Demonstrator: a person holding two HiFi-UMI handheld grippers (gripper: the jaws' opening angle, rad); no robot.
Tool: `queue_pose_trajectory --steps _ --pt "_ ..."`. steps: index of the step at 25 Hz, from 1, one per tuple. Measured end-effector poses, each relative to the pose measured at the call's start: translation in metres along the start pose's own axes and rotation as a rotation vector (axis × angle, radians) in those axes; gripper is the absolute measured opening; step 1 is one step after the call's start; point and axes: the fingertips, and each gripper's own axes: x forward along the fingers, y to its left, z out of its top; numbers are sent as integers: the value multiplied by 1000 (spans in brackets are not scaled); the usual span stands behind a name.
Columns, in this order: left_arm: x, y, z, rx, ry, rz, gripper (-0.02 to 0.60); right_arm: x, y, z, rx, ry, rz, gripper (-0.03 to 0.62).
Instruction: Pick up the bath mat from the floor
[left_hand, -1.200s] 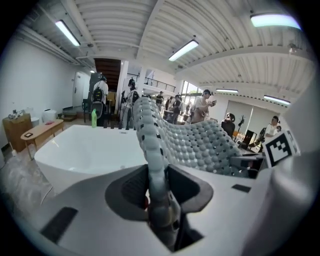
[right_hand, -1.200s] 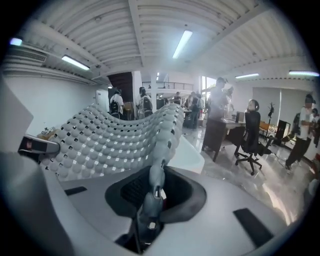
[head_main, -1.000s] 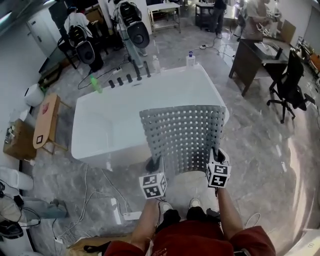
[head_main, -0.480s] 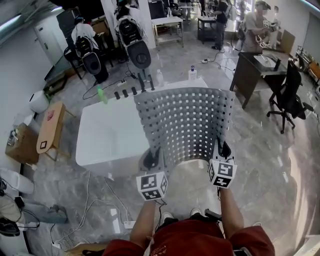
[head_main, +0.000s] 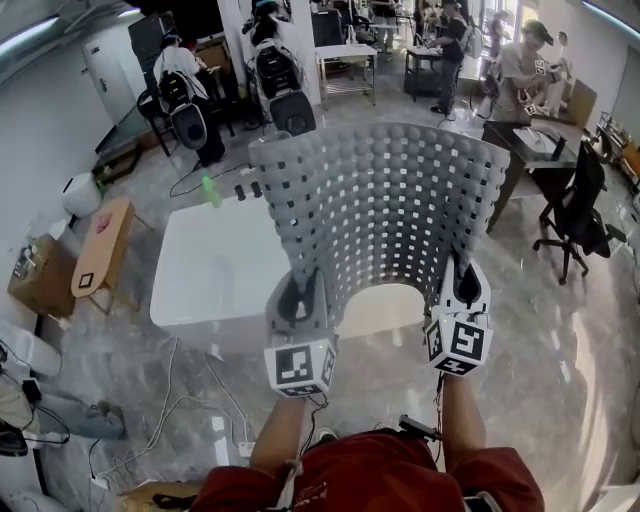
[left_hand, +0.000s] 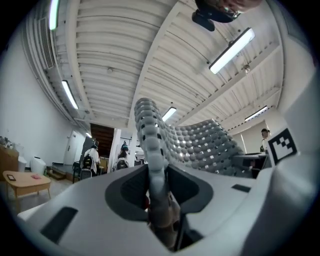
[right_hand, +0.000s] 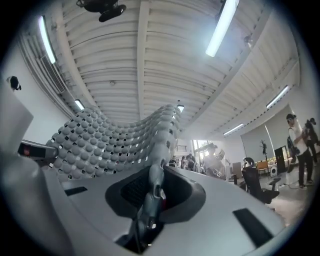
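White tub and office chair behind upright bath mat, its lower corners clamped in left claw and right claw

grey bath mat, rubbery-looking, covered in rows of rounded bumps with small square holes between (a grid across the whole sheet). held upright, clear of the floor, pinched at both lower corners. bowed from side to side, bottom edge arching up between the corners.

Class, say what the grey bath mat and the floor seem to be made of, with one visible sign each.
Bath mat: probably soft rubber or silicone, matte; it bows and has moulded bumps.
Floor: likely polished stone-look tile; veined, reflecting light.
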Motion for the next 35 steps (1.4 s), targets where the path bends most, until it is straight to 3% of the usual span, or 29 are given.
queue_pose_trajectory --steps 4,9,35 --pt "-1 2 26 6 -68 11 118 1 1 25 -3 -67 3 72" --pt "-7 -10 35 49 -106 16 118 -3 -9 29 6 -93 3 73" --pt "-18 -8 47 38 -107 69 118 -11 -13 45 4 -111 21 74"
